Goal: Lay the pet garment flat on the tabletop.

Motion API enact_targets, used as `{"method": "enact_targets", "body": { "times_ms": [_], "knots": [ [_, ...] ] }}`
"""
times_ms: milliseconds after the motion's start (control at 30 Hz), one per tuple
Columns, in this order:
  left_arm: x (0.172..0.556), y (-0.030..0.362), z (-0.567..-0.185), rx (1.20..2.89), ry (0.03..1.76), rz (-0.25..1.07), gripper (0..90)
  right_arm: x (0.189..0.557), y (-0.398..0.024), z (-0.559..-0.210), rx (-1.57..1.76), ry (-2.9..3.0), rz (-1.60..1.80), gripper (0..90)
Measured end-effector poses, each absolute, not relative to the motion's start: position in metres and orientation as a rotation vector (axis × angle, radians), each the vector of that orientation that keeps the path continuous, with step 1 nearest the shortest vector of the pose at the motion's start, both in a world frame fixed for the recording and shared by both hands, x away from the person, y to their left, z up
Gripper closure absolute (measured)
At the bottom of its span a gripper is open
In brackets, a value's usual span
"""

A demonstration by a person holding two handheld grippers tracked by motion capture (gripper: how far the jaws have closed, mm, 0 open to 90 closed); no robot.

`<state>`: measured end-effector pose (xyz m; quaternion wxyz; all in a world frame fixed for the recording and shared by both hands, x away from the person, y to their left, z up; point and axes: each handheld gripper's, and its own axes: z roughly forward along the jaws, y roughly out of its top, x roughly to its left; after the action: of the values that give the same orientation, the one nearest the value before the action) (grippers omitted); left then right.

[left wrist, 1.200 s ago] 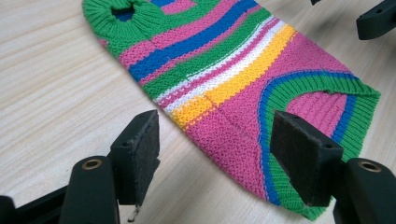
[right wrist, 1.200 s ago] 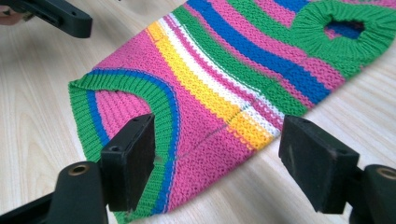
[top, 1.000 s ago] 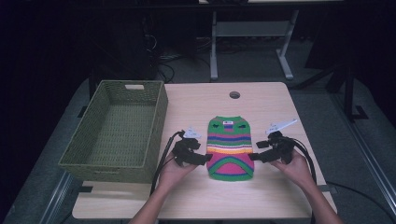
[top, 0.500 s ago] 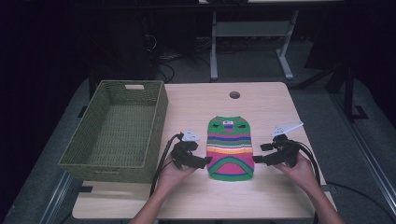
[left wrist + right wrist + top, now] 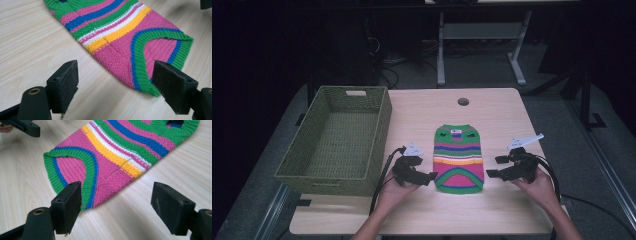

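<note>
A small striped knit sweater (image 5: 458,157) in green, pink, blue, yellow and white lies flat on the wooden table (image 5: 497,110), neck away from the person. My left gripper (image 5: 430,176) rests just left of its hem. In the left gripper view (image 5: 117,80) the jaws stand open, having just widened, and the hem corner (image 5: 150,87) lies between them, untouched. My right gripper (image 5: 493,168) sits just right of the hem. In the right gripper view (image 5: 119,203) it is open too, with the sweater's edge (image 5: 110,182) ahead of its pads.
A green woven basket (image 5: 328,176) with nothing in it stands on the table's left side, close to my left hand. A round cable hole (image 5: 463,101) sits near the table's far edge. Bare wood surrounds the sweater.
Both grippers have slid slightly back from the sweater's hem toward the person. The sweater lies as before.
</note>
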<state>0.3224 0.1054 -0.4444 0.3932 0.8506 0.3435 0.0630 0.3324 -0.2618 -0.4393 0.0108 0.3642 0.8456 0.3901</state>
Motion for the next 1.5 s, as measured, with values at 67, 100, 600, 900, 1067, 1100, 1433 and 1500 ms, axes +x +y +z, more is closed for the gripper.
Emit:
{"method": "enact_targets", "body": {
  "times_ms": [67,100,600,900,1067,1100,1433,1500],
  "knots": [
    [0.321,0.105,-0.444,2.161,0.871,0.164,20.9,0.331,-0.263,-0.44,1.141,2.635,1.221,24.0],
    [0.32,0.106,-0.444,2.163,0.867,0.166,20.9,0.331,-0.264,-0.44,1.142,2.632,1.223,24.0],
    [0.307,0.111,-0.445,2.168,0.842,0.169,21.1,0.316,-0.281,-0.444,1.168,2.602,1.23,22.6],
    [0.3,0.115,-0.445,2.164,0.848,0.179,18.4,0.306,-0.29,-0.445,1.18,2.583,1.233,20.6],
    [0.298,0.116,-0.444,2.168,0.844,0.174,18.4,0.301,-0.295,-0.449,1.194,2.581,1.218,20.0],
    [0.298,0.116,-0.444,2.168,0.845,0.173,18.4,0.301,-0.295,-0.449,1.194,2.581,1.218,20.0],
    [0.292,0.125,-0.444,2.161,0.856,0.194,18.4,0.291,-0.308,-0.452,1.206,2.535,1.245,20.3],
    [0.291,0.126,-0.444,2.164,0.851,0.198,18.5,0.288,-0.311,-0.453,1.21,2.537,1.238,20.3]
  ]
}}
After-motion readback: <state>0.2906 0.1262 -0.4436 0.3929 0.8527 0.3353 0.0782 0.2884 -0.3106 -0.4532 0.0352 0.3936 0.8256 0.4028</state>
